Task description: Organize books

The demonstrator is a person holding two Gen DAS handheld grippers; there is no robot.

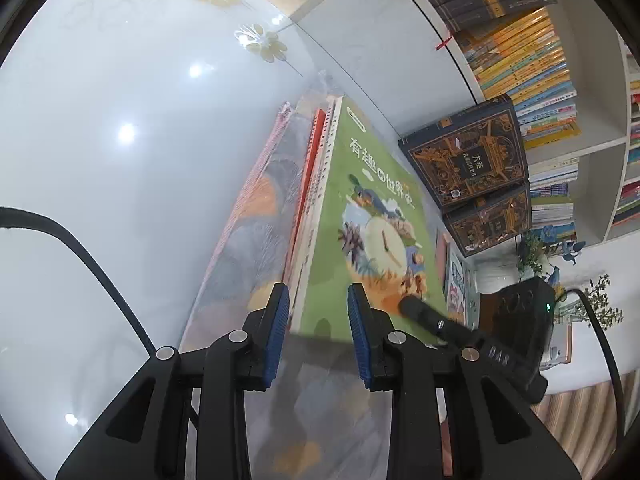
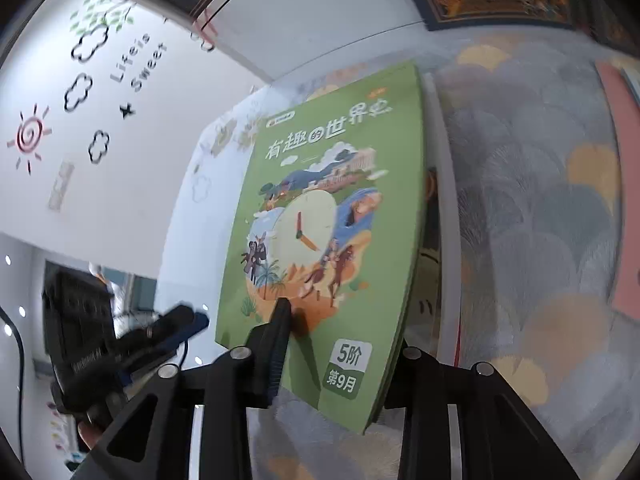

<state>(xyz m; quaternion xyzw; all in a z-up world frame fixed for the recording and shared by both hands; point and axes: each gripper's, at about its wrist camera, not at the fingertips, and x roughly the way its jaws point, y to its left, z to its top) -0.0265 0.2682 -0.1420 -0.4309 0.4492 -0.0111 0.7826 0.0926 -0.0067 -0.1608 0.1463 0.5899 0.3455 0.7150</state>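
Book (image 2: pixel 332 216) with green cover stands on edge on the table (image 1: pixel 120 160), against other thin books (image 1: pixel 316 184). My right gripper (image 2: pixel 340 344) grasps its lower corner; my left gripper (image 1: pixel 318 308) is released. It seems light and bendy, so hold near the spine.

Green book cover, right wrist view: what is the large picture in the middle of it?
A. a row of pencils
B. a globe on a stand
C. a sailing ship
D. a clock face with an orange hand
D: the green book shows a pale round clock face with an orange hand at its centre, ringed by small drawn figures and palm trees.
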